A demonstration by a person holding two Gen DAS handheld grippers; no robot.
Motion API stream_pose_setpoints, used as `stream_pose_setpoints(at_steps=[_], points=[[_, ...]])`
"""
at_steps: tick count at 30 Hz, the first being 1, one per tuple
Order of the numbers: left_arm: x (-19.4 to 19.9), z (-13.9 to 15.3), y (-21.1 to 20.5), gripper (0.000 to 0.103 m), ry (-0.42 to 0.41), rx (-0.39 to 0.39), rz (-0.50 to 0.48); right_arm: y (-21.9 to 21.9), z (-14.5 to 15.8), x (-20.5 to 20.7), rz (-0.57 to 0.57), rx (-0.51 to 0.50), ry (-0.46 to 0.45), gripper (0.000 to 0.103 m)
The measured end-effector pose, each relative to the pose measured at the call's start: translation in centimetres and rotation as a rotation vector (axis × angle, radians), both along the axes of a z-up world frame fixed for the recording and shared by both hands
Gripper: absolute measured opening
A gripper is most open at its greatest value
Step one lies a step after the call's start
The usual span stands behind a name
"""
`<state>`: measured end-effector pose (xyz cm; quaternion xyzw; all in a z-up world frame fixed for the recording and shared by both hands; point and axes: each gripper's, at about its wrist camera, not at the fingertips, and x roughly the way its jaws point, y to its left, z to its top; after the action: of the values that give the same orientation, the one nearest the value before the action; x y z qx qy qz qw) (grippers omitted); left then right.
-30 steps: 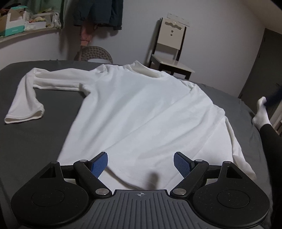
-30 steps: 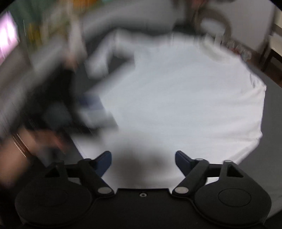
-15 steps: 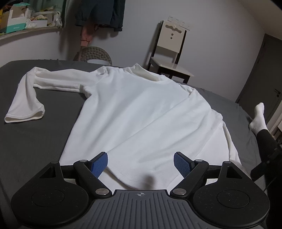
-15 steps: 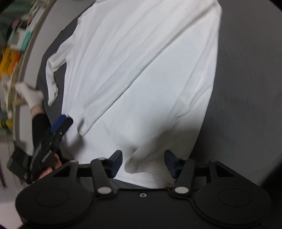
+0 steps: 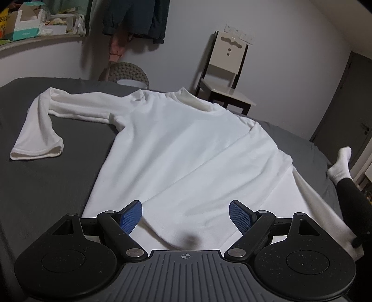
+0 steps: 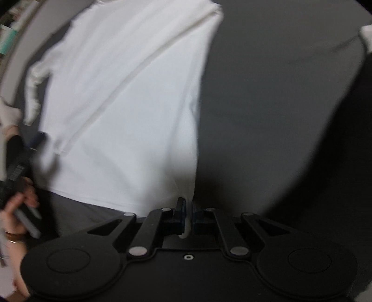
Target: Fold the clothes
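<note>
1. Since half a second ago, the right gripper has closed: its fingers, then apart over the hem, now pinch a corner of the white shirt at its bottom edge, with a sliver of white cloth showing between them.
2. Left gripper has barely moved; its blue-padded fingers stand wide apart just above the shirt's near hem, holding nothing.
3. At the left edge of the right wrist view, a hand grips the left tool's handle; this part is blurred.
4. Beyond the grippers, the shirt lies flat and spread out on a dark grey bed, collar at the far end.
5. One long sleeve bends out to the left, its cuff resting on the bed.
6. To the right, a foot in a white sock rests on the bed's edge, beside the shirt.
7. Farther back, a chair stands against the wall.
8. Dark clothes hang on the wall at the far left.
</note>
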<state>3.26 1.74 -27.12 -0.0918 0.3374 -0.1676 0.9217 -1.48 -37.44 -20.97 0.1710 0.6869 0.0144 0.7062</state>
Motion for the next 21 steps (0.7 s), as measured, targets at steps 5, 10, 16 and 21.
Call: stream_pose_setpoints(at_steps=[5,10,16,21], points=[[0.0,-0.2,0.0,0.083,0.007,0.003,0.004,0.0,-1.3,-0.3,0.040,-0.055,0.037,0.002],[-0.1,-0.3,-0.2,0.083,0.011,0.019,0.000,0.6,-1.9,-0.3,0.074,-0.063,0.034,0.011],[0.2,-0.4,-0.4,0.083,0.015,0.025,-0.006,1.5,-2.7,-0.4,0.115,-0.073,0.030,0.038],[0.1,-0.6,-0.4,0.083,0.020,0.033,-0.005,0.5,-5.6,-1.0,0.088,-0.082,0.103,0.038]])
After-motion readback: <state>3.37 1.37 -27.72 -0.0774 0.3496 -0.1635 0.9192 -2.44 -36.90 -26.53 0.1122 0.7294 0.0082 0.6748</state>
